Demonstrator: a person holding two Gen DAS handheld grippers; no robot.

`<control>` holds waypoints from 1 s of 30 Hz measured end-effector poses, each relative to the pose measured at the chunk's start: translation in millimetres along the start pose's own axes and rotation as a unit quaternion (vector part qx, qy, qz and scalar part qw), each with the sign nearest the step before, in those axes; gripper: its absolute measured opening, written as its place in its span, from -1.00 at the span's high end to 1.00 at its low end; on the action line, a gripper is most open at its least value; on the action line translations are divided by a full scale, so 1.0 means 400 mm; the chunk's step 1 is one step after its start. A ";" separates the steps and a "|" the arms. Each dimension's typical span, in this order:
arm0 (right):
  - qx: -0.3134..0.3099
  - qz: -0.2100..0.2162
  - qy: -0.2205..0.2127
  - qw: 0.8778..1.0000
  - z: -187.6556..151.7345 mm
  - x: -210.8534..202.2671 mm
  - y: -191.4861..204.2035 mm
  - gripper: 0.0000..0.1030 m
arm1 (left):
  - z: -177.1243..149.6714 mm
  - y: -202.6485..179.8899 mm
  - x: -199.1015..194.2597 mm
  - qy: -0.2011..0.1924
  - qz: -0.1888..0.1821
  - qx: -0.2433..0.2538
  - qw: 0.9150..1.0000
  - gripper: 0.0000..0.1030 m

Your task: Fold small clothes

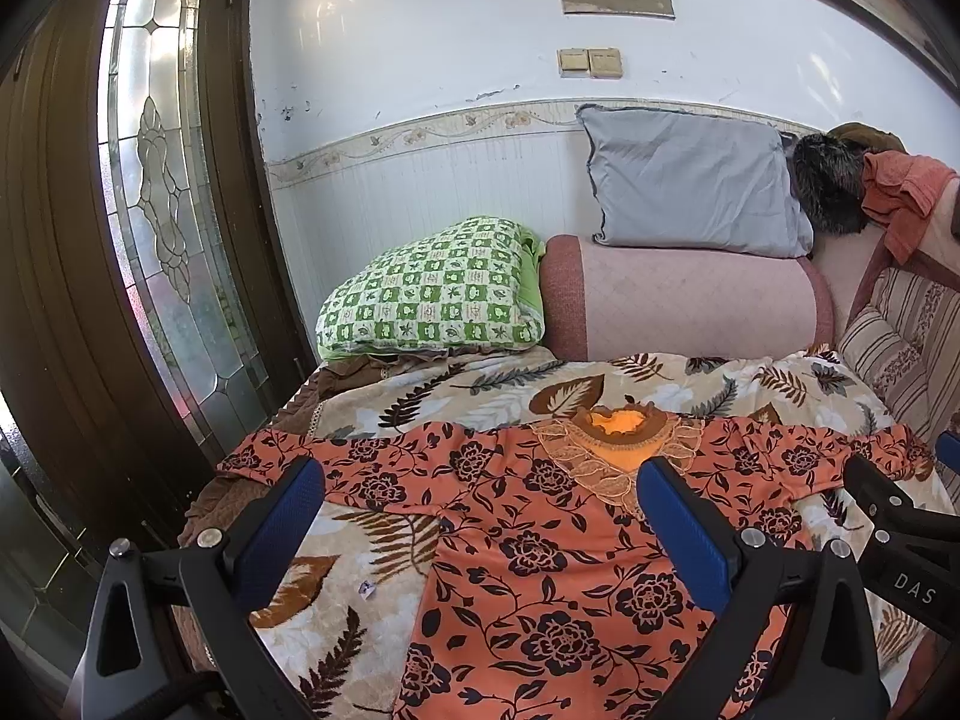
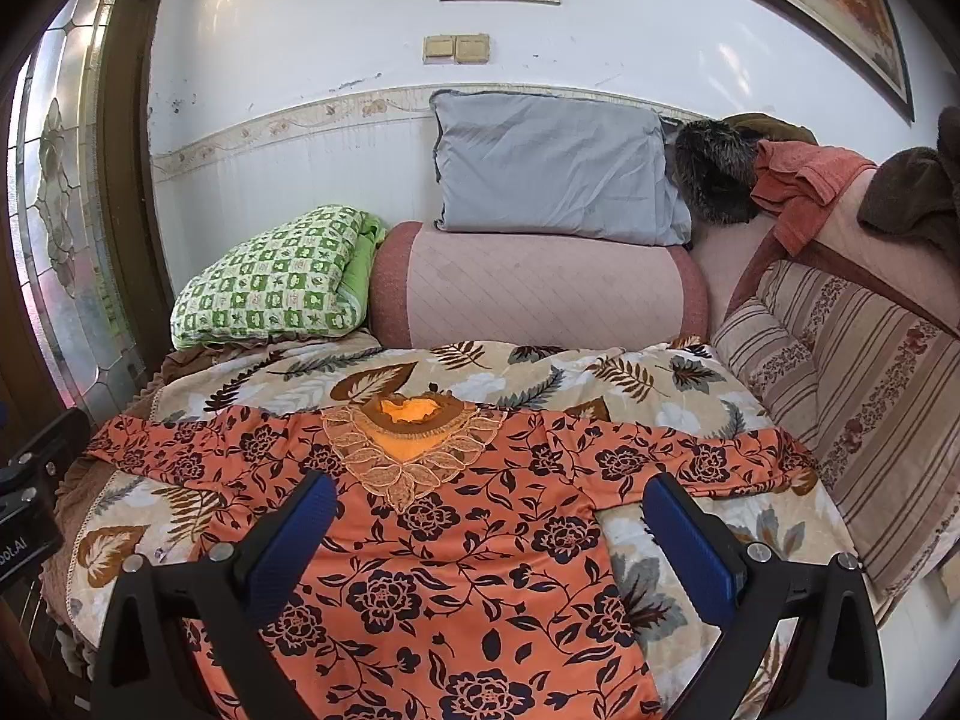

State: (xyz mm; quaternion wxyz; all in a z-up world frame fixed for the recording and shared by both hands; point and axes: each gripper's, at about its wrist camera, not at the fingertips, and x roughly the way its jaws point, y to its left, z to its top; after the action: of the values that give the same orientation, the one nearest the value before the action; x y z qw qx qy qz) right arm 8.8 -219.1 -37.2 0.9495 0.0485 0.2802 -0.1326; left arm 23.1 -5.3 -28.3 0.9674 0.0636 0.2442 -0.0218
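I had the orange floral top (image 1: 540, 570) spread flat, front up, on the leaf-print blanket (image 1: 372, 552) covering the bed, neckline toward the pillows and both sleeves stretched out sideways. My left claw (image 1: 480, 516) hovered over the top's left half with its blue pads wide apart and nothing between them. The left sleeve (image 1: 336, 462) lay just beyond its left pad, ending near the bed's edge. I judged the first fold should start there: pinch the cuff alone, not the blanket, and carry it across the chest. My right claw (image 2: 492, 528) was likewise spread and empty, hanging over the body, with the right sleeve (image 2: 720, 456) running past its right pad. That sleeve needed the same care, smoothing wrinkles first.
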 end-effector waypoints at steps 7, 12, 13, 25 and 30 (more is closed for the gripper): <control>-0.002 -0.002 0.007 1.000 -0.004 0.023 0.000 -1.00 | -0.004 -0.012 0.023 0.006 0.001 0.007 1.000 -1.00; -0.002 -0.004 0.017 1.000 -0.008 0.052 0.000 -1.00 | -0.005 -0.037 0.056 0.013 0.001 0.013 1.000 -1.00; -0.003 -0.005 0.018 1.000 -0.009 0.058 0.000 -1.00 | -0.005 -0.041 0.063 0.015 0.000 0.014 1.000 -1.00; 0.017 -0.004 0.056 0.998 -0.024 0.202 -0.048 -1.00 | -0.021 -0.090 0.245 0.029 0.003 0.013 0.999 -1.00; 0.098 0.012 0.083 0.992 -0.052 0.346 -0.228 -1.00 | -0.061 -0.114 0.449 0.082 -0.009 -0.038 0.996 -1.00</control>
State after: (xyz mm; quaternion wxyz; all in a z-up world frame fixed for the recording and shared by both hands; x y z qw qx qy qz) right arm 84.2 -334.4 -131.5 0.9153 0.1554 0.3428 -0.1432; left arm 166.4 -49.1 -140.3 0.9455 0.0262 0.3241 -0.0160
